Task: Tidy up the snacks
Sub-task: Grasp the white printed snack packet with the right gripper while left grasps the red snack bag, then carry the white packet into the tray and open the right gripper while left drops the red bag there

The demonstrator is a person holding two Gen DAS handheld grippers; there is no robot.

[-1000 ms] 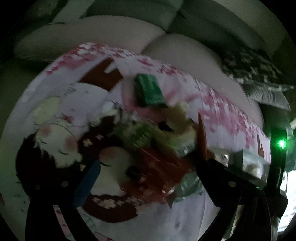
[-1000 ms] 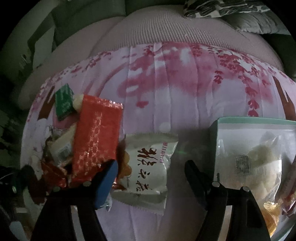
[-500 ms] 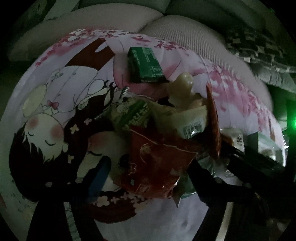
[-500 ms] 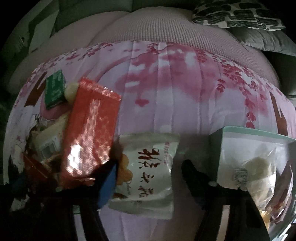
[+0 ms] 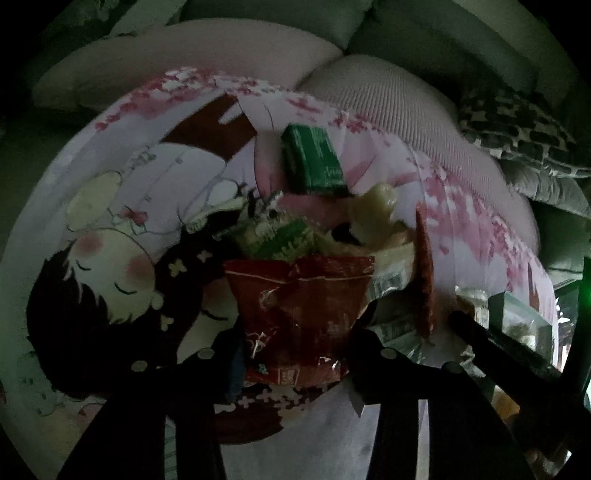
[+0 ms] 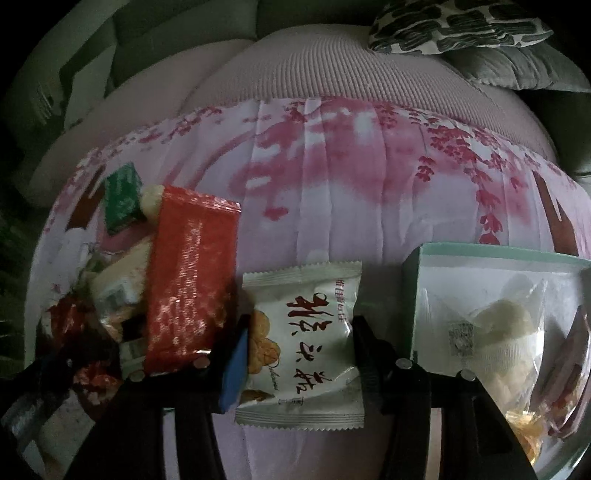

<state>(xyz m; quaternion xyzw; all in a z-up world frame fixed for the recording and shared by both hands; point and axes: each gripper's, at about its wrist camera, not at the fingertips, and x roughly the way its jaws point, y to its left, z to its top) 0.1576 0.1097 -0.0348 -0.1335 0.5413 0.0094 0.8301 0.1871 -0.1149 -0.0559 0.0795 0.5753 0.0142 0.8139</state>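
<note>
A pink blossom-printed cloth (image 6: pixel 332 192) with a cartoon girl's face (image 5: pixel 110 258) is spread over a ribbed pinkish cushion (image 6: pixel 314 66), and a black-and-white patterned pillow (image 6: pixel 454 26) is seen beyond its far right corner.

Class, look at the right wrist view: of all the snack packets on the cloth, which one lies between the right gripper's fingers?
The white packet with red characters and a biscuit picture. It lies between the right gripper fingers; the bright red packet lies left, outside them.

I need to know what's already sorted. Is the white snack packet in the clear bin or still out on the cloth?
Out. The white snack packet lies flat on the pink cloth between the right gripper fingers, left of the clear bin.
</note>
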